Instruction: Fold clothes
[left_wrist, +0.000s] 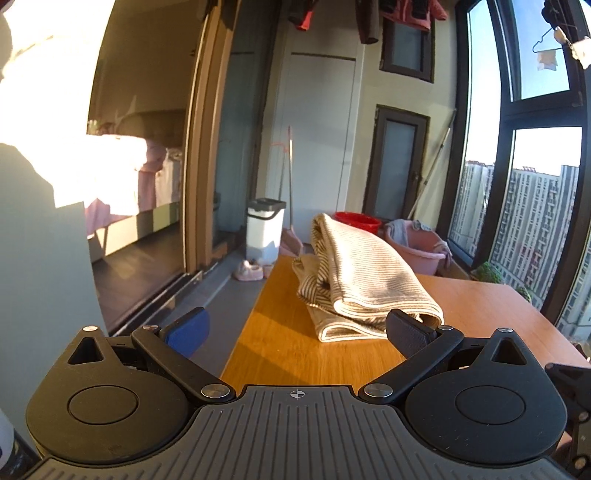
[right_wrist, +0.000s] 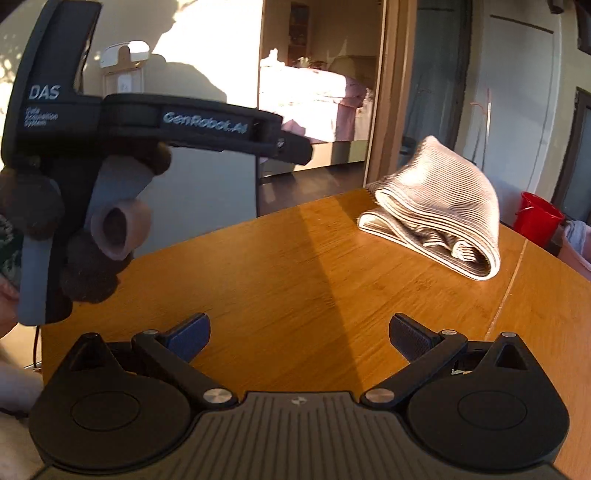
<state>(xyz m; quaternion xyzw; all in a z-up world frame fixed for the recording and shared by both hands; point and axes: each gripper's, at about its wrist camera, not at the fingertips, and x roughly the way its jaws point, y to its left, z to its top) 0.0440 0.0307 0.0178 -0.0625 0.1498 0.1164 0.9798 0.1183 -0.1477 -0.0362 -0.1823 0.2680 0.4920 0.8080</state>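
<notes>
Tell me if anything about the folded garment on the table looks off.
The striped garment on the wooden table is folded but not flat: its top layer humps up in a bulge, and loose striped edges bunch out of the open end. Both the left gripper and right gripper are open, clear of it.
</notes>
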